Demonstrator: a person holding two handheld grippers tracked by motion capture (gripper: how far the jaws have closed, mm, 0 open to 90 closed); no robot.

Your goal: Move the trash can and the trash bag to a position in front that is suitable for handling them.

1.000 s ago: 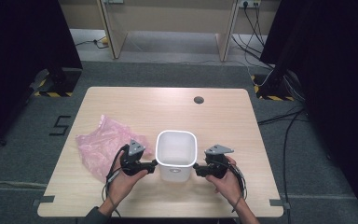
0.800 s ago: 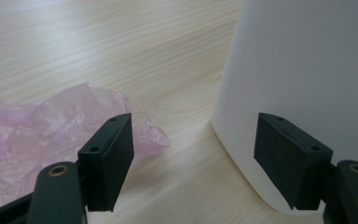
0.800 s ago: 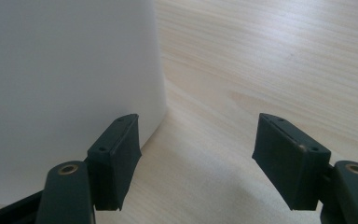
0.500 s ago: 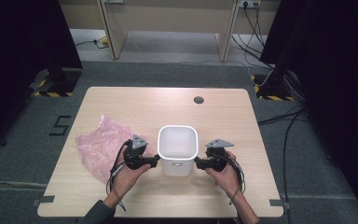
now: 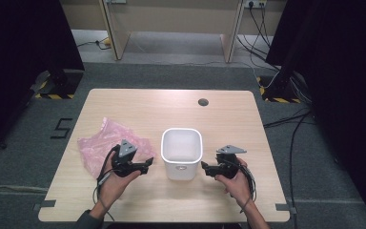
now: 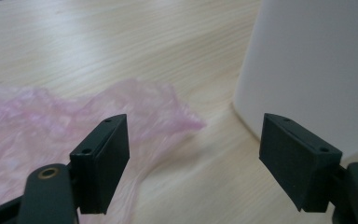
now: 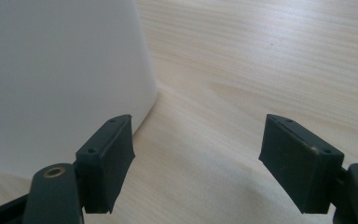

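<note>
1. A white bin stands upright near the front middle of the wooden table; the part of its inside that shows is bare white, with nothing in it.
2. A crumpled pink plastic bag lies flat on the table to the bin's left, just beside it but apart.
3. The left gripper sits between bag and bin — its jaws have just been opening and stand wide apart, nothing between them, over the bag's edge.
4. The right gripper sits just beside the bin's right wall — jaws just opened wider, gripping nothing.
5. In the gripper views the pads show clear of the bin wall.
</note>
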